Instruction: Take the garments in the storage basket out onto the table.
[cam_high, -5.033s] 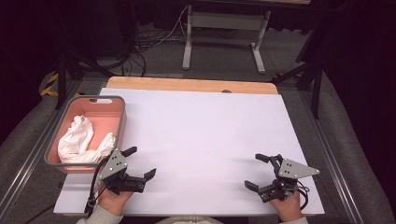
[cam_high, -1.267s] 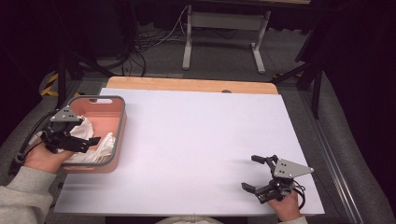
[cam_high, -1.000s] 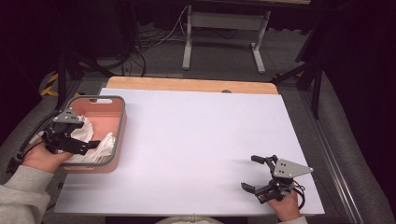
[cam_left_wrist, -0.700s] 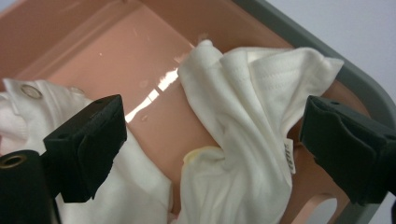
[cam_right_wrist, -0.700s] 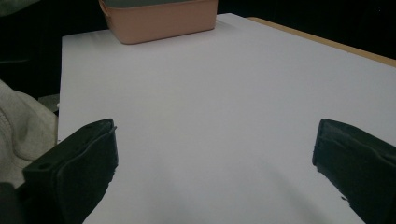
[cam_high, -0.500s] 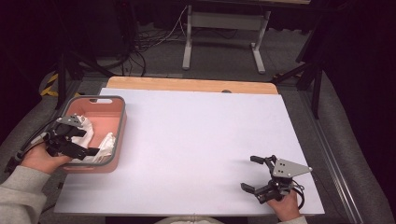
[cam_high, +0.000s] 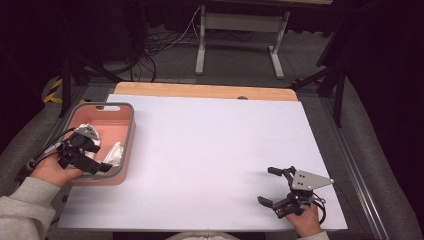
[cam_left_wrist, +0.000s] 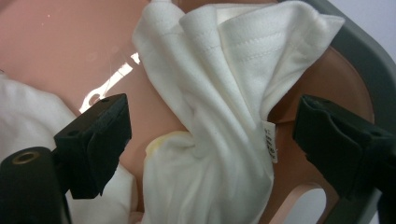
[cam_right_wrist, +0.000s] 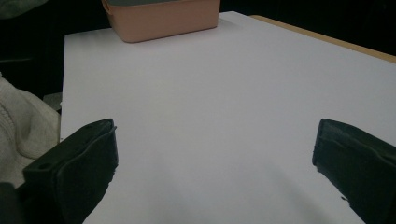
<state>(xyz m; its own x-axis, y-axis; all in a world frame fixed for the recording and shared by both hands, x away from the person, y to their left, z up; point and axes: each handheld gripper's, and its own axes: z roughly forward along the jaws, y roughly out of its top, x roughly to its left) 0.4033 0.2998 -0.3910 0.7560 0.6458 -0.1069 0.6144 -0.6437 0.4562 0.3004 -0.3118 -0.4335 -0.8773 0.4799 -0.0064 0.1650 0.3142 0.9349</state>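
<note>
A broad white table lies in front of you, with a pink plastic basket rimmed in grey sitting at its left edge. Inside the basket are crumpled white garments, soft knit cotton with stitched hems and a small label at one seam; one bunched piece leans against the basket's near wall, and more white cloth lies low to the side. Your left gripper is down inside the basket, and in its own view its jaws stand spread on either side of that bunched fold. They have just been closing a little, with the cloth between them, but the pads do not yet press on it. Your right gripper rests near the table's front right corner, jaws spread wide over bare tabletop, holding nothing. This looks like the reach-and-grasp step: taking a garment out of the basket. Next, you likely need to close the left jaws firmly on the thick fold, then lift clear of the rim without snagging the other cloth.
</note>
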